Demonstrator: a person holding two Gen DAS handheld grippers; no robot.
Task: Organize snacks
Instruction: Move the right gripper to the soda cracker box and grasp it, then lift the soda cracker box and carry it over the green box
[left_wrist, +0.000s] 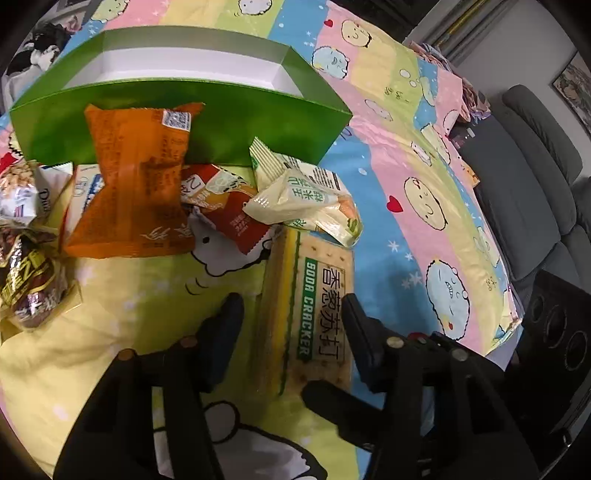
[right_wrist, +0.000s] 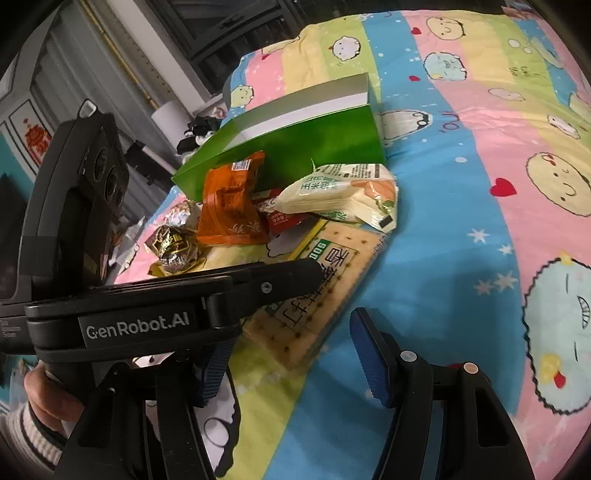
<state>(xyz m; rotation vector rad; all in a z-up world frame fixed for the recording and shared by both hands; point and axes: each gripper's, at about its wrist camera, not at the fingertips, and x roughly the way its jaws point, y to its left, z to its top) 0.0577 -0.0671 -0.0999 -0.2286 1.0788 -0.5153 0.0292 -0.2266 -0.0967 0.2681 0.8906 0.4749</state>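
A green box (left_wrist: 177, 122) with a white inside lies open on the cartoon bedsheet; it also shows in the right wrist view (right_wrist: 314, 144). Snacks lie in front of it: an orange packet (left_wrist: 133, 192), a red packet (left_wrist: 232, 218), a pale green packet (left_wrist: 306, 199) and a soda cracker pack (left_wrist: 314, 314). My left gripper (left_wrist: 291, 306) is open, one finger on each side of the cracker pack. My right gripper (right_wrist: 291, 354) is open and empty beside the cracker pack (right_wrist: 325, 295), with the left gripper's body (right_wrist: 166, 299) crossing in front.
Brown and silver wrapped sweets (left_wrist: 26, 273) lie at the left; they also show in the right wrist view (right_wrist: 173, 247). The bed's edge (left_wrist: 491, 332) runs at the right, with a grey sofa (left_wrist: 532, 192) beyond. A cabinet and curtains (right_wrist: 74, 74) stand behind the bed.
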